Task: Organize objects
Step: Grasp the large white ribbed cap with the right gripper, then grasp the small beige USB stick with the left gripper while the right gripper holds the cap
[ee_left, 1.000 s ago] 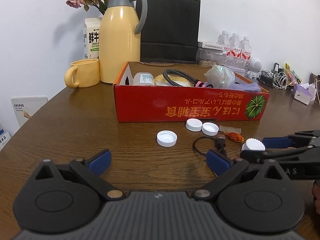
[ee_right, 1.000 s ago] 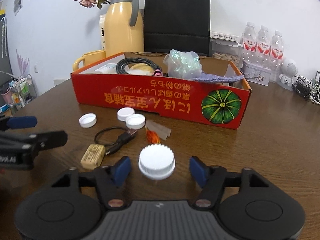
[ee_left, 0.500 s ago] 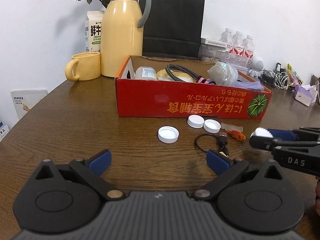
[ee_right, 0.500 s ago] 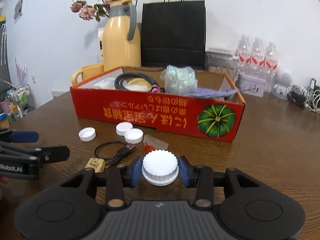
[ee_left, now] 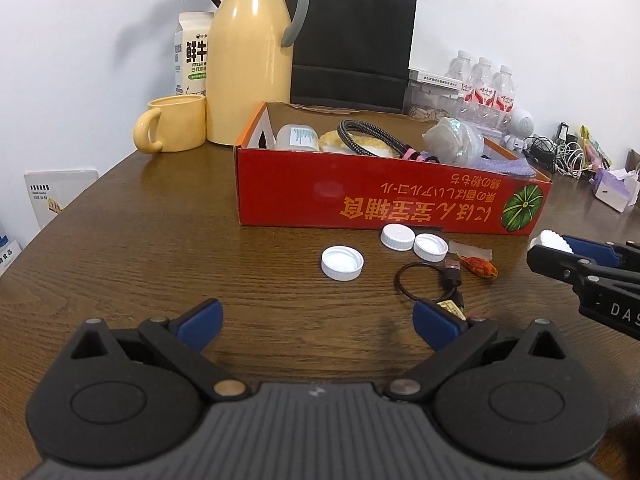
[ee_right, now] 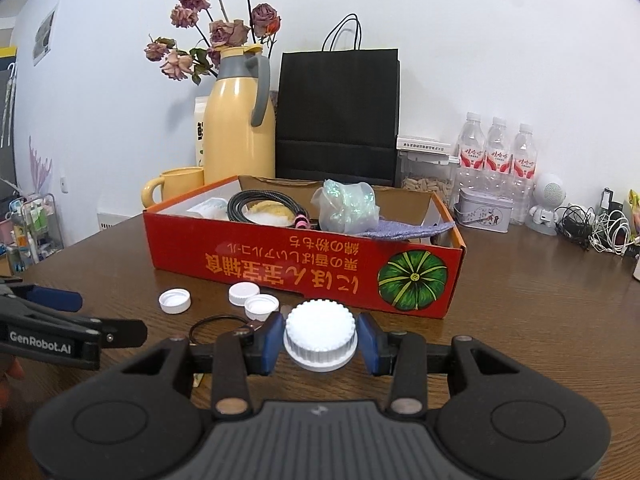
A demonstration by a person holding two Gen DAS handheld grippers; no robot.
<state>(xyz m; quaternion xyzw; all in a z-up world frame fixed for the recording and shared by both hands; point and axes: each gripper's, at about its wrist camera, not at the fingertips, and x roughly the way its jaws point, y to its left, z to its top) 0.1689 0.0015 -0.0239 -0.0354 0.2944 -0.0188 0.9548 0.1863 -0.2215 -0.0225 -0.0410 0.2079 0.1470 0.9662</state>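
left gripper point(ee_left: 316, 322) hangs low over the wooden table point(ee_left: 160, 248), fingers spread wide, nothing between them. ahead sits a lone white cap point(ee_left: 342, 263), then two more caps point(ee_left: 414, 241) touching by the red box point(ee_left: 392, 204), a black cable loop point(ee_left: 430, 278), an orange wrapper point(ee_left: 480, 267). far right, the right gripper point(ee_right: 320, 342) is clenched on the ridged white lid point(ee_right: 320, 334), held in front of the box.

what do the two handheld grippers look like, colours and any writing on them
Both match: matte black plastic bodies with two round discs, a ribbed grey centre panel, brass-coloured pivot pins and blue pads on the fingers. Seen from its own camera, the left gripper shows no text, but from the right camera its side reads "GenRobot.AI" in white. The right gripper shows "DAS" in white from the left camera. No cables or sleeves are visible.
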